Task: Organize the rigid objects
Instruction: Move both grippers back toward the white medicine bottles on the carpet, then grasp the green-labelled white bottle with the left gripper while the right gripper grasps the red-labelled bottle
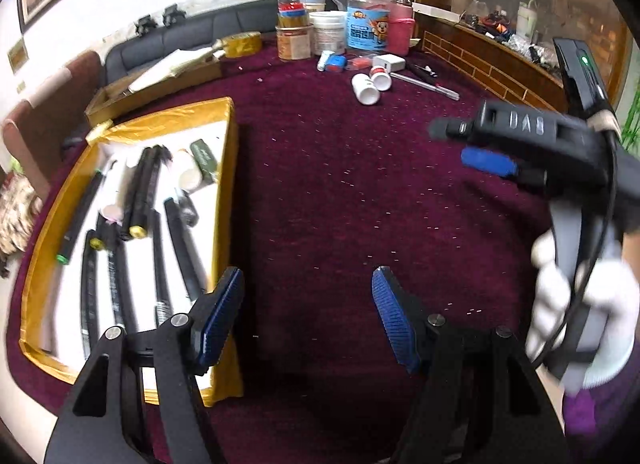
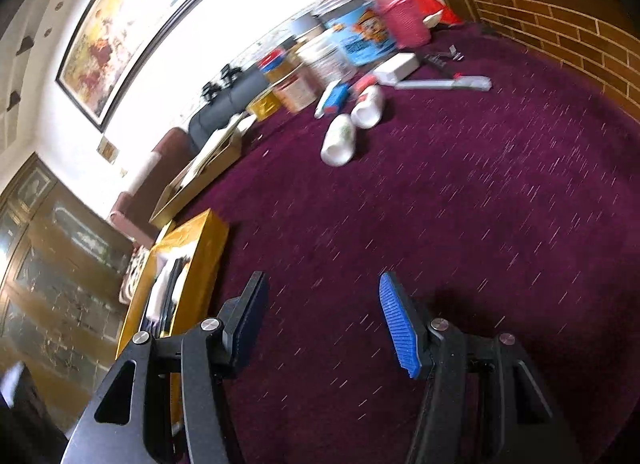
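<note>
Left wrist view: the yellow-walled, white-lined tray (image 1: 230,184) lies just left of the left gripper (image 1: 308,316), holding long black pens (image 1: 176,248), perhaps eight, blurred. Both ribbed blue pads stand wide apart, released, over plush maroon cloth (image 1: 340,192). Two white cylindrical bottles (image 1: 366,89) lie well ahead beside jars. Far right, the right gripper (image 1: 460,144) hovers in a white-gloved hand (image 1: 580,304), released too, its fingers (image 2: 400,324) gripping nothing.

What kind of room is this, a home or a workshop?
Most likely a living room at home. A big framed painting hangs on the wall, a dark sofa sits behind the purple-covered table, and household jars and bottles crowd its far edge.
</note>
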